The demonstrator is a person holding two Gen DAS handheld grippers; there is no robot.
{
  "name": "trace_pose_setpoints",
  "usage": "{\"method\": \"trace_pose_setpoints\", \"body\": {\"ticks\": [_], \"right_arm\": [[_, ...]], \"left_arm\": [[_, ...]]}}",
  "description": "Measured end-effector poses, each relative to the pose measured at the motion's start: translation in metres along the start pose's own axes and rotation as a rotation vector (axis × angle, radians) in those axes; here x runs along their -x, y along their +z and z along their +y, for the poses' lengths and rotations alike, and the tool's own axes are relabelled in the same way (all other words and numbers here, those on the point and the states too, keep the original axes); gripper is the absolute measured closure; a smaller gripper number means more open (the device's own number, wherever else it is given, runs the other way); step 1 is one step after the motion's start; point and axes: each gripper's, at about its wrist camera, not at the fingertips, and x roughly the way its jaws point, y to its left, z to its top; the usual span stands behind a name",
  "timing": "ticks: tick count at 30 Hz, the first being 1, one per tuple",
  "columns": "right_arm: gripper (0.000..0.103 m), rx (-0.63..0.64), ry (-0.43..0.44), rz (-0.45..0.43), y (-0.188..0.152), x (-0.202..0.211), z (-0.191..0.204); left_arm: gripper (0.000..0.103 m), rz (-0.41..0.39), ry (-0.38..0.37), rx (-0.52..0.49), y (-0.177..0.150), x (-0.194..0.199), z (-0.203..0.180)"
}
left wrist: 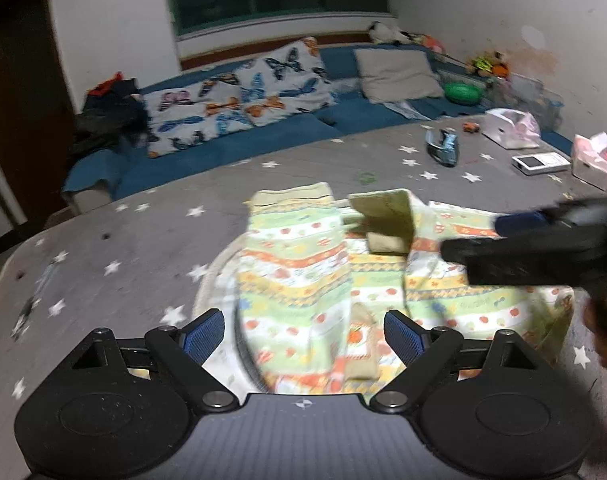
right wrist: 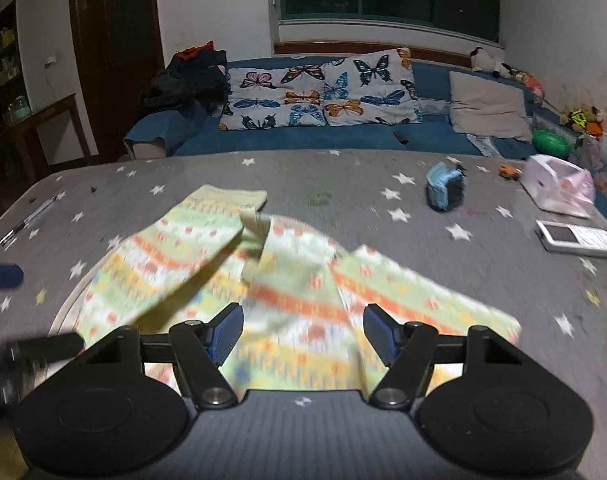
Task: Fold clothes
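Observation:
A small patterned garment [left wrist: 303, 276], pale green, yellow and orange with olive cuffs, lies rumpled on the grey star-print table [left wrist: 123, 240]. It also shows in the right wrist view [right wrist: 287, 280], partly folded over itself. My left gripper [left wrist: 305, 334] is open and empty, just above the garment's near edge. My right gripper [right wrist: 303, 330] is open and empty over the garment's near part. The right gripper's black body also shows in the left wrist view [left wrist: 543, 248], at the garment's right side. Both views are motion-blurred.
A blue-and-grey object [right wrist: 445, 190], a white device [right wrist: 575, 238], a white-pink bag [right wrist: 559, 190] and a tissue box [left wrist: 591, 158] sit at the table's far right. A pen [right wrist: 27, 220] lies at the left edge. A blue sofa with butterfly cushions [right wrist: 323, 92] stands behind.

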Motion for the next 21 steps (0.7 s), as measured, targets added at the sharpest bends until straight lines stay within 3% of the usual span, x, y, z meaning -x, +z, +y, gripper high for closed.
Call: {"method": "trace_pose_setpoints", "body": {"ticks": [5,7,9,10,11,12,14,21], "right_arm": [[0.035,0.010,0.003,0.027,0.017,-0.037,-0.002],[0.040,0.005,0.000,0.045,0.019,-0.048,-0.004],[0.048,-0.007,0.016,0.066,0.019,-0.056,-0.008],[0.058,-0.016,0.028,0.076,0.019,-0.059,-0.010],[0.069,-0.027,0.044,0.085,0.018,-0.061,-0.012],[0.071,-0.041,0.056,0.090,0.017,-0.061,-0.014],[0.086,-0.067,0.067,0.089,0.015,-0.060,-0.019],[0.094,-0.137,0.090,0.016,0.011,-0.027,-0.030]], "left_arm": [[0.014,0.040,0.020,-0.076,0.008,-0.033,-0.010],[0.019,0.065,0.039,-0.085,0.007,-0.045,-0.008],[0.039,0.084,0.050,-0.091,0.004,-0.052,-0.005],[0.048,0.089,0.048,-0.090,0.002,-0.054,-0.002],[0.062,0.097,0.046,-0.083,-0.001,-0.055,0.001],[0.074,0.101,0.048,-0.070,-0.003,-0.055,0.005],[0.090,0.101,0.050,-0.044,-0.007,-0.053,0.013],[0.099,0.045,0.072,0.114,-0.024,-0.016,0.044]]}}
